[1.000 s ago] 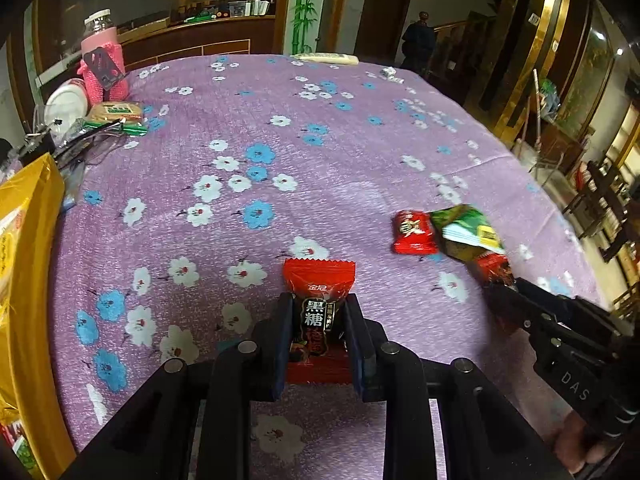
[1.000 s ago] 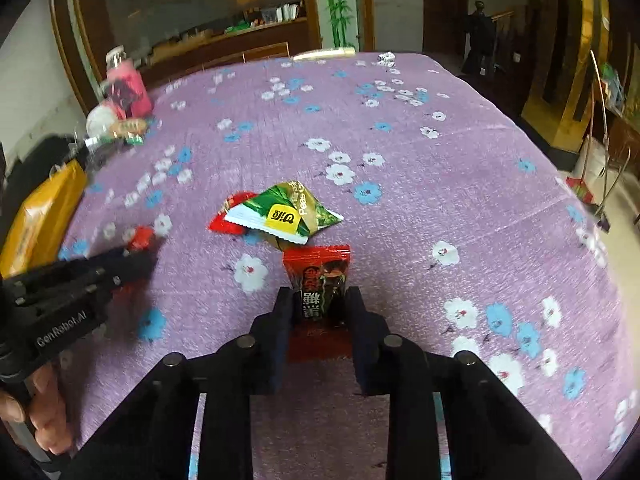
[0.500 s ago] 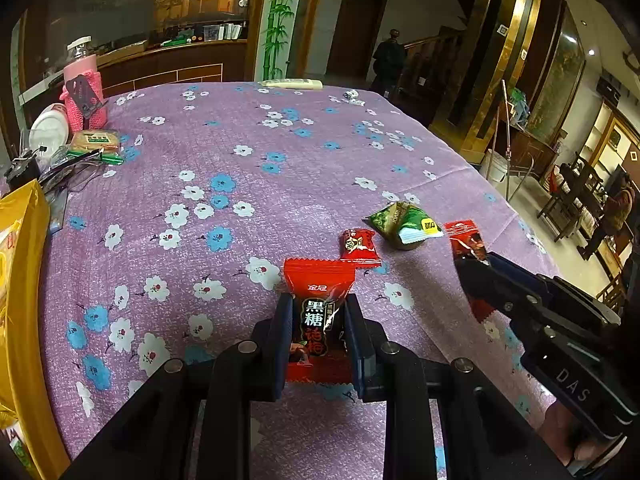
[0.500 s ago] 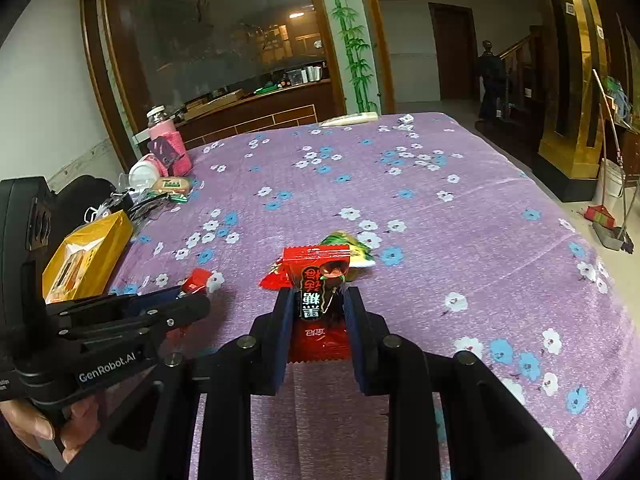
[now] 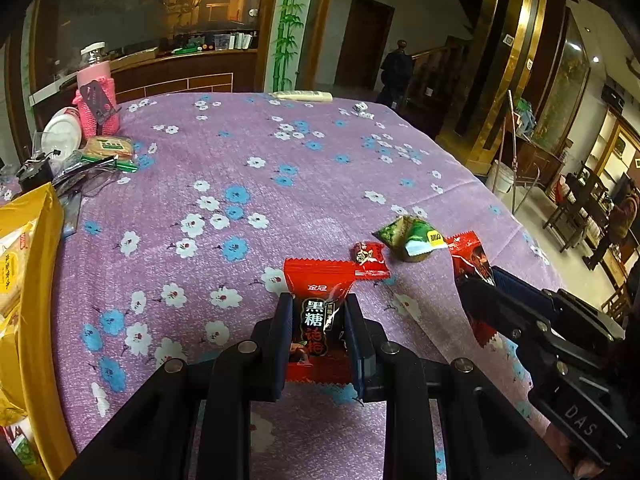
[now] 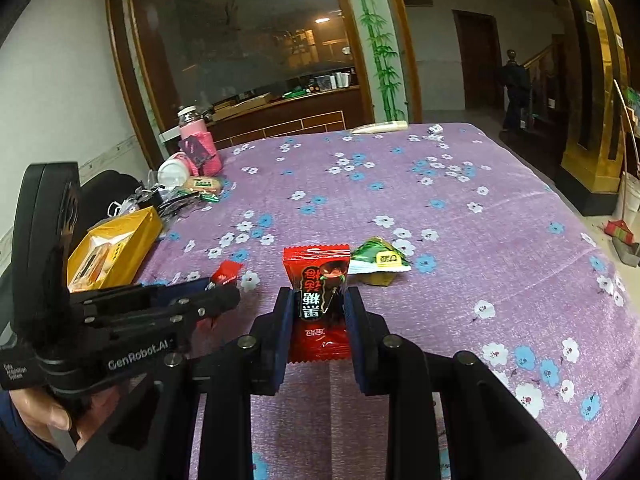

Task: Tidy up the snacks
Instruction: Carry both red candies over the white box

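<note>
My left gripper (image 5: 319, 320) is shut on a red candy packet (image 5: 319, 304) with black lettering, held above the purple flowered tablecloth (image 5: 240, 168). My right gripper (image 6: 318, 316) is shut on a second red candy packet (image 6: 318, 280), also lifted; it shows at the right of the left wrist view (image 5: 470, 264). On the cloth lie a small red candy (image 5: 370, 258) and a green snack packet (image 5: 412, 236), which also shows in the right wrist view (image 6: 378, 260). The left gripper shows at the left of the right wrist view (image 6: 218, 292).
A yellow snack bag (image 5: 24, 280) lies at the left edge. A pink bottle (image 5: 98, 100), a white cup (image 5: 62, 136), a cracker packet (image 5: 110, 146) and cables crowd the far left corner. The table's right edge drops to the floor, with chairs (image 5: 580, 208) beyond.
Both grippers have lifted and pulled back with their red packets. The green packet and small red candy stay on the cloth, now farther away.
</note>
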